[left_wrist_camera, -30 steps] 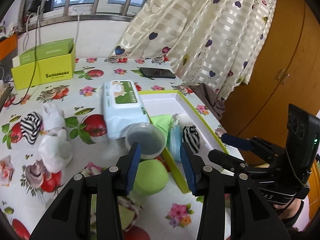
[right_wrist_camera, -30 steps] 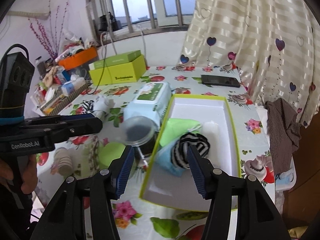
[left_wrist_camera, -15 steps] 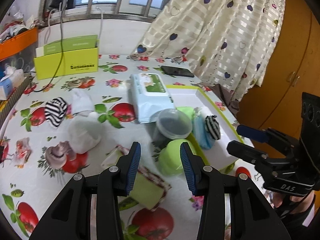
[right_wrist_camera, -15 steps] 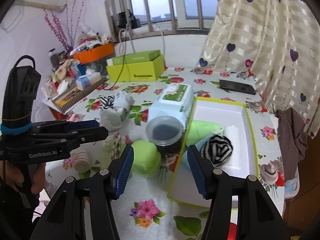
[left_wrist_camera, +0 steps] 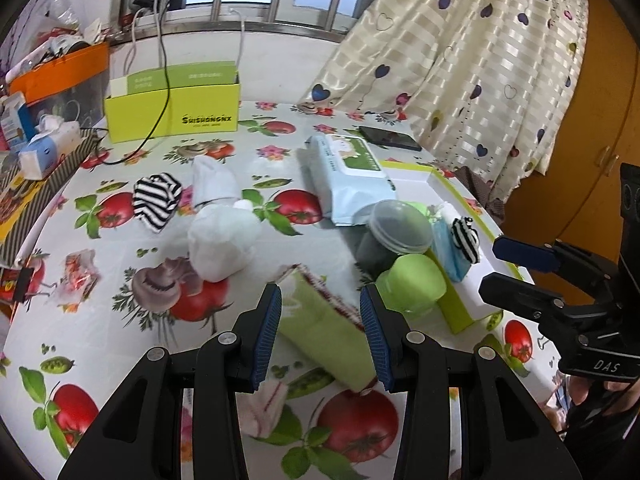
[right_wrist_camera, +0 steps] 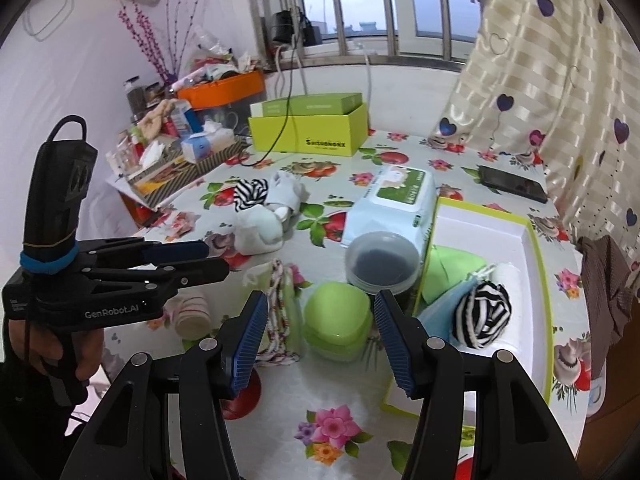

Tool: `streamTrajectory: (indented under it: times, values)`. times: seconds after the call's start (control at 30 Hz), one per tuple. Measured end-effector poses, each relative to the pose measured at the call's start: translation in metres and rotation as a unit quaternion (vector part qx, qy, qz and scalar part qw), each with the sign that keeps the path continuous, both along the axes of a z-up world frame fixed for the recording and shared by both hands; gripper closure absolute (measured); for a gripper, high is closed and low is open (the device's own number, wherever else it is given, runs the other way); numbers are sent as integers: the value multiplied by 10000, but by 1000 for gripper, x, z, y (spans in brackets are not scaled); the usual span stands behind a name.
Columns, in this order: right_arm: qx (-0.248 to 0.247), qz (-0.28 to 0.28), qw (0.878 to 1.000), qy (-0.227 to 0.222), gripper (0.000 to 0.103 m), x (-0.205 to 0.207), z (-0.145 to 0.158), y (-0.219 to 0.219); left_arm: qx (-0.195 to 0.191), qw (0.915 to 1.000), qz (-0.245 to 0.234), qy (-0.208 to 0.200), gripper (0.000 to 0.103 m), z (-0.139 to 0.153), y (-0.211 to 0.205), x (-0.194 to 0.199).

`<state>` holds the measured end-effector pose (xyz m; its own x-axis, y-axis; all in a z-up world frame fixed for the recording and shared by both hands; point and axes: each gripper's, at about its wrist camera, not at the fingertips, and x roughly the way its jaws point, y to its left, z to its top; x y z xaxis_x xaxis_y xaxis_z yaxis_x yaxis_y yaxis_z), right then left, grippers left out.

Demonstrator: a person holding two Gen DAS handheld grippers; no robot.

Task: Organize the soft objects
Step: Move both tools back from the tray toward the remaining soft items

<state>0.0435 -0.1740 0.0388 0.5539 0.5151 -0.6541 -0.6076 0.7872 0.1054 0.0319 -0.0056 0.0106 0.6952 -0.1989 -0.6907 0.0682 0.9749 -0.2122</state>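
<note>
My left gripper [left_wrist_camera: 320, 332] is open and empty, hovering just above a folded green cloth with red trim [left_wrist_camera: 320, 316]. A white sock bundle [left_wrist_camera: 222, 240], a striped sock roll [left_wrist_camera: 156, 200] and a small pink-striped sock [left_wrist_camera: 264, 404] lie loose on the table. The white tray with a green rim [right_wrist_camera: 532, 248] holds a green cloth [right_wrist_camera: 452, 268], a blue cloth [right_wrist_camera: 440, 312] and a striped sock ball [right_wrist_camera: 484, 312]. My right gripper [right_wrist_camera: 320, 344] is open and empty, held above a green lidded container [right_wrist_camera: 336, 316] beside the tray.
A wet-wipes pack [left_wrist_camera: 352, 172], a dark jar with a clear lid [left_wrist_camera: 394, 232], a black phone [left_wrist_camera: 390, 138] and a yellow-green box [left_wrist_camera: 172, 108] stand on the fruit-print tablecloth. Clutter lines the left edge. A curtain hangs at the back right.
Both grippers have pulled back and to the left, away from the tray. The green cloth now lies between my left gripper's open fingers. Both grippers stay open.
</note>
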Motion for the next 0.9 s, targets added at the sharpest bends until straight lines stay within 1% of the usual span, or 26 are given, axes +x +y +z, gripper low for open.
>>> streamTrajectory:
  times: [0.27,0.53,0.8,0.9]
  values:
    - [-43,152,9999,22,47,-4,0,12,-53,9996,277,66,61,-5,25,-7]
    - [-51,304,9995,29,47,-4,1,22,-20,9983,579,53,61,-6,52,-13]
    - [-77,489,9987,80,47,-4,-1,36,22,9944,1047,141,61,-14,91,-22]
    - [-120,645,9978,116,47,-6,-3,47,38,9919,1255,178,61,-17,107,-24]
